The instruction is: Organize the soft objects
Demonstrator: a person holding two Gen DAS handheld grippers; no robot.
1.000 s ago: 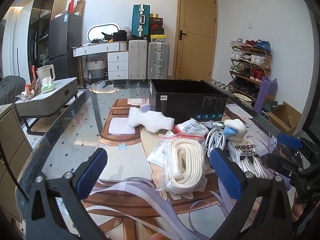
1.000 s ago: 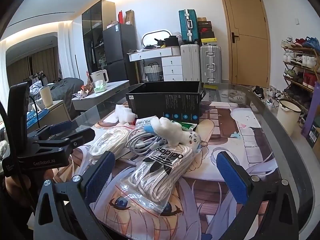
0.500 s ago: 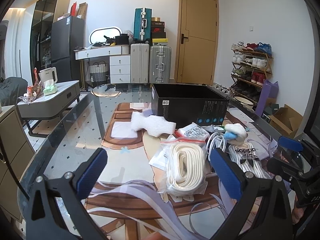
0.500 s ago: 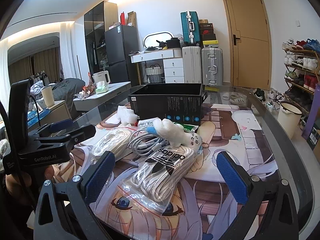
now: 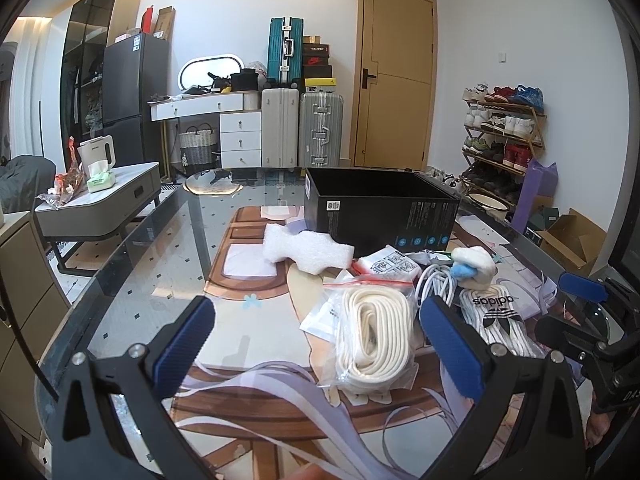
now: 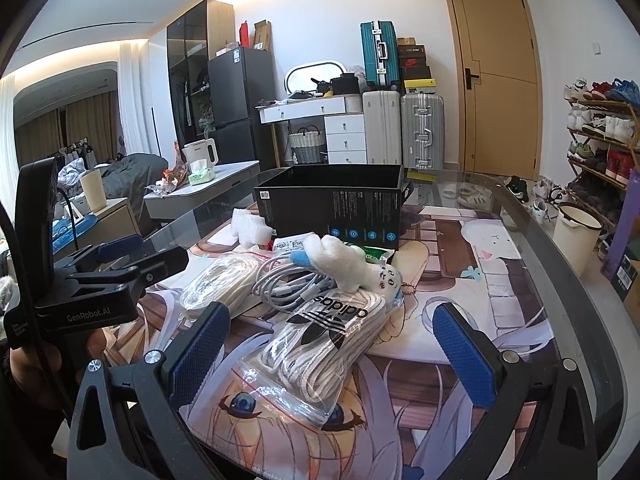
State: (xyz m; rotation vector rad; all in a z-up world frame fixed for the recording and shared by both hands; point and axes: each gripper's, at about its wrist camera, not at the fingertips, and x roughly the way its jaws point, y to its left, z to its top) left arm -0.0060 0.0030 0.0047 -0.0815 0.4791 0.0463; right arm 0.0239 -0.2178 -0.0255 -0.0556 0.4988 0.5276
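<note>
A pile of soft items lies on the printed mat before an open black box (image 5: 380, 212) (image 6: 332, 204). It holds a bagged cream strap (image 5: 376, 336) (image 6: 218, 284), a bagged Adidas pack (image 5: 494, 314) (image 6: 320, 344), a white cable bundle (image 5: 436, 286) (image 6: 288, 284), a white plush toy (image 5: 474, 262) (image 6: 344, 260) and a white foam piece (image 5: 304, 246) (image 6: 250, 230). My left gripper (image 5: 320, 346) hangs open above the mat, with the strap bag near its right finger. My right gripper (image 6: 330, 350) is open above the Adidas pack. Neither holds anything.
The glass table (image 5: 132, 272) carries a printed mat (image 6: 472, 308). Beyond it stand a low grey side table (image 5: 104, 200), suitcases (image 5: 300, 128), a door (image 5: 394, 80) and a shoe rack (image 5: 500, 136). A white bucket (image 6: 574, 236) sits by the table's right edge.
Both views have tilted slightly upward, showing more of the room. The items on the mat have not moved, and both grippers stay open.
</note>
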